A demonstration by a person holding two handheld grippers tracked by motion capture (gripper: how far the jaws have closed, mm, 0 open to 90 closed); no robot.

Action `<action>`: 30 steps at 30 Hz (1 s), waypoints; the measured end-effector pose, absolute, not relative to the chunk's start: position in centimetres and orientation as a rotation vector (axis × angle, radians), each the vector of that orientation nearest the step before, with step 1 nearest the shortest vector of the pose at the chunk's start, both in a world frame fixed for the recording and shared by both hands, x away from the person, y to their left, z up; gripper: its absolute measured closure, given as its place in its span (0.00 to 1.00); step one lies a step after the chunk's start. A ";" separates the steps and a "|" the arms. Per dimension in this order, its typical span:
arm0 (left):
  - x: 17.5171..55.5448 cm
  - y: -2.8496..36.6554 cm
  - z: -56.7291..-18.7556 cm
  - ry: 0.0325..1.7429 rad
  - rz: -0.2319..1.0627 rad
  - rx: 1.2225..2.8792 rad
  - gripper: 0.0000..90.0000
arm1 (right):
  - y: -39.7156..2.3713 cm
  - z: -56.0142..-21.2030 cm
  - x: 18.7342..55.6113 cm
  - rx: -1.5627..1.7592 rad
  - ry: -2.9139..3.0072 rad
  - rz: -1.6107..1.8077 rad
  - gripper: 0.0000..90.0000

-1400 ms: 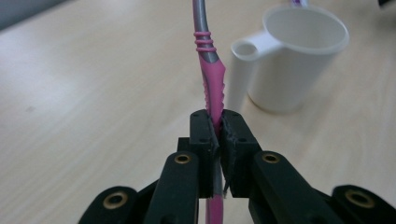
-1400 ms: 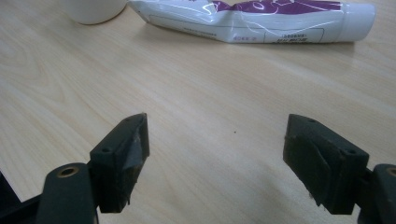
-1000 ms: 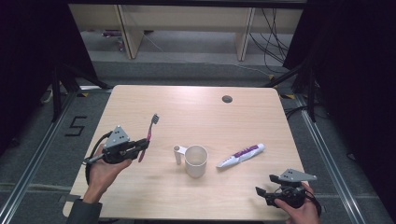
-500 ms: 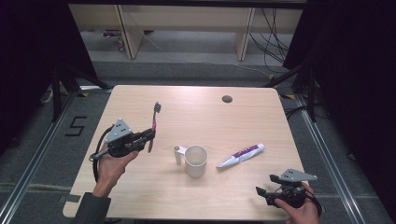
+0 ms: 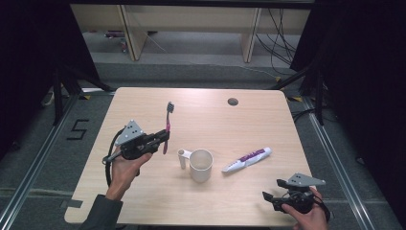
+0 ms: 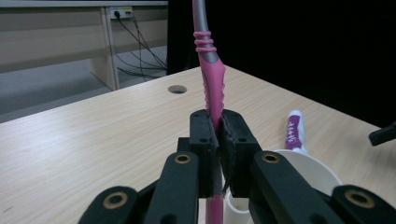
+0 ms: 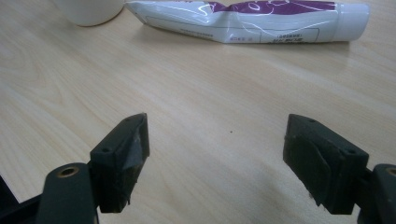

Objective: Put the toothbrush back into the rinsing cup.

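Change since the earlier frame: the left gripper (image 5: 160,138) has carried the pink plastic toothbrush with dark bristles (image 5: 167,125) closer to the cup and swung it from slanted to nearly upright.

Left gripper: jaws clamped together on the lower pink handle of the toothbrush (image 6: 211,93); bristle end up, handle tip hanging just below the jaws, clear of the light wooden surface (image 5: 239,120).

Container: cream round ceramic cup with a side handle (image 5: 201,165), upright on the surface just right of the left gripper; the interior looks empty; the toothbrush is not inside.

White squeeze tube of toothpaste with a purple label (image 5: 246,159): lying flat beyond the cup, between the two grippers, ahead of the right one.

Right gripper (image 5: 269,198): jaws wide apart, nothing between them, low over the near edge.
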State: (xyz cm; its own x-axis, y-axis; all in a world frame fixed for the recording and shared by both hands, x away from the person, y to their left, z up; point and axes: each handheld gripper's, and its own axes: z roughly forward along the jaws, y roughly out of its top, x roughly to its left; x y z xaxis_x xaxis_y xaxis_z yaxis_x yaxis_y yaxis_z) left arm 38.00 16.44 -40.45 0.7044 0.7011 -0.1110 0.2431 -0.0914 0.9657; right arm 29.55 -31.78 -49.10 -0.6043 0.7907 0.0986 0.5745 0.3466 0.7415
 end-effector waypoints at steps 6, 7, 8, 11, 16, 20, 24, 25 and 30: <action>37.9 15.3 -40.4 0.739 0.441 1.634 0.93 | -31.7 -49.1 29.5 1.245 2.332 1.115 0.26; 37.9 15.1 -40.4 0.734 0.436 1.632 0.93 | -31.7 -49.1 29.5 1.251 2.331 1.116 0.26; 37.9 14.9 -40.4 0.732 0.429 1.630 0.93 | -31.7 -49.1 29.5 1.250 2.331 1.116 0.26; 38.0 14.4 -40.5 0.726 0.423 1.621 0.93 | -31.7 -49.1 29.4 1.247 2.336 1.122 0.26; 38.3 13.8 -40.7 0.712 0.422 1.615 0.93 | -31.8 -49.1 29.5 1.215 2.337 1.113 0.26; 38.6 13.5 -41.1 0.710 0.423 1.608 0.93 | -31.8 -49.1 29.5 1.217 2.336 1.117 0.26; 38.9 13.2 -41.5 0.709 0.416 1.606 0.93 | -31.8 -49.1 29.5 1.217 2.337 1.116 0.26; 38.9 13.1 -41.6 0.711 0.414 1.604 0.93 | -31.8 -49.1 29.5 1.215 2.337 1.116 0.26; 39.2 13.0 -42.0 0.713 0.412 1.598 0.93 | -31.8 -49.1 29.5 1.214 2.338 1.119 0.26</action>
